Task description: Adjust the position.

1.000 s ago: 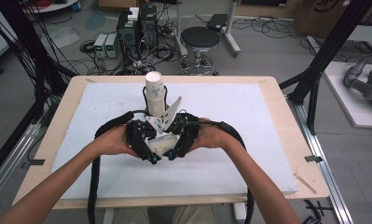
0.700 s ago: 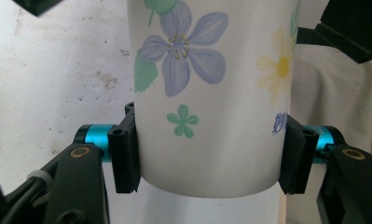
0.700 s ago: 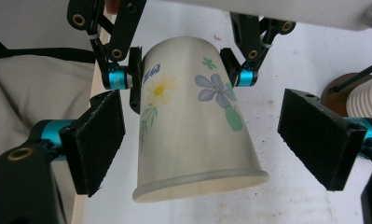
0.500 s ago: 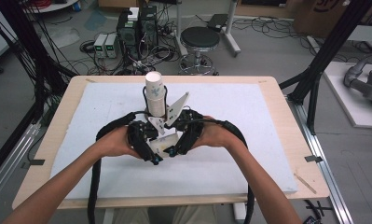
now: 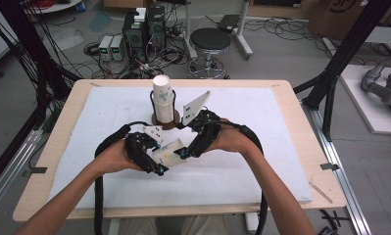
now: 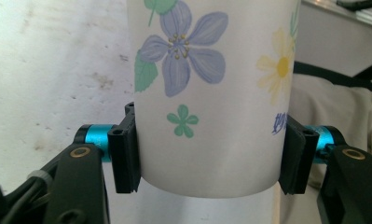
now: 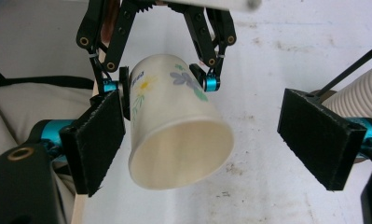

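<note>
A wooden table (image 5: 46,161) carries a white foam mat (image 5: 261,147) with a slightly scuffed, speckled surface. Toward the back of the mat stands an upright stack of paper cups (image 5: 163,100) on a dark round base, nested one inside another so their rims form ridges down the side.

In front of the stack, just above the mat, the person's two hands face each other. The left gripper (image 6: 207,156) is clamped on a single paper cup (image 5: 167,152): its two black pads press the cup's wall from opposite sides near the closed bottom, so the cup lies roughly level with its open mouth turned toward the other hand. The cup is thin white paper printed with a purple flower, a yellow daisy and small green leaves, tapering toward its base; nothing can be seen inside it.

The right gripper (image 7: 221,140) has its jaws spread wide. Its flat, dark, rough-faced pads (image 7: 99,140) flank the cup's open rim, with a clear gap on the side toward the stack.
</note>
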A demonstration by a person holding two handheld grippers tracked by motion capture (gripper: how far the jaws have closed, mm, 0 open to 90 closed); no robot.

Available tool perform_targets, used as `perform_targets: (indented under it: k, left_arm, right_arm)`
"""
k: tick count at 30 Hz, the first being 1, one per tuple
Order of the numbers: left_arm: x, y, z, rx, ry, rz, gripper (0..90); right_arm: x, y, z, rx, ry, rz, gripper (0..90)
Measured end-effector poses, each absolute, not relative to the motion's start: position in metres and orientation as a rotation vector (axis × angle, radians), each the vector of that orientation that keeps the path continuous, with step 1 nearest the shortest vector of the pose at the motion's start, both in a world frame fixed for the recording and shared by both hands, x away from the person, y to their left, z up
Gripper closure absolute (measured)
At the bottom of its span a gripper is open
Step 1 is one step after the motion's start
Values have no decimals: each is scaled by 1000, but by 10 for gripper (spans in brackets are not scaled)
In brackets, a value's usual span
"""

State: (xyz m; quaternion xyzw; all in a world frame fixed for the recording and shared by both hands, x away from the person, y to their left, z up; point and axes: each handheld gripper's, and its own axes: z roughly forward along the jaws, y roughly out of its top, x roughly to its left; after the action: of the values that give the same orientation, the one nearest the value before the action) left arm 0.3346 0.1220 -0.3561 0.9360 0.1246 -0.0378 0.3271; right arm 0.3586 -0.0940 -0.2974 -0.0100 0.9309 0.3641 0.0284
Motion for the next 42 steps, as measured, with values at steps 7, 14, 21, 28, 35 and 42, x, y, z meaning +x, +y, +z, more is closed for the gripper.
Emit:
perform_targets:
  k: [7,14,21,28,35,42]
  left_arm:
    - [334,133,-353,2373,346,-76,370]
    - [332,145,-355,2296,367,-52,370]
    - [332,154,-350,2222,366,-45,370]
    - [331,158,-347,2156,366,-35,370]
    - [333,161,-350,2060,371,-30,370]
    - [334,163,-356,1960,369,-28,370]
  right_arm:
    - [360,-101,-293,-5,2834,1178,152]
    - [361,-107,-289,15,2811,1209,152]
    - [361,-113,-287,35,2804,1227,152]
    - [362,-123,-290,80,2764,1354,153]
    - [363,-141,-315,175,2714,1496,152]
    - [363,-145,-328,196,2686,1575,152]
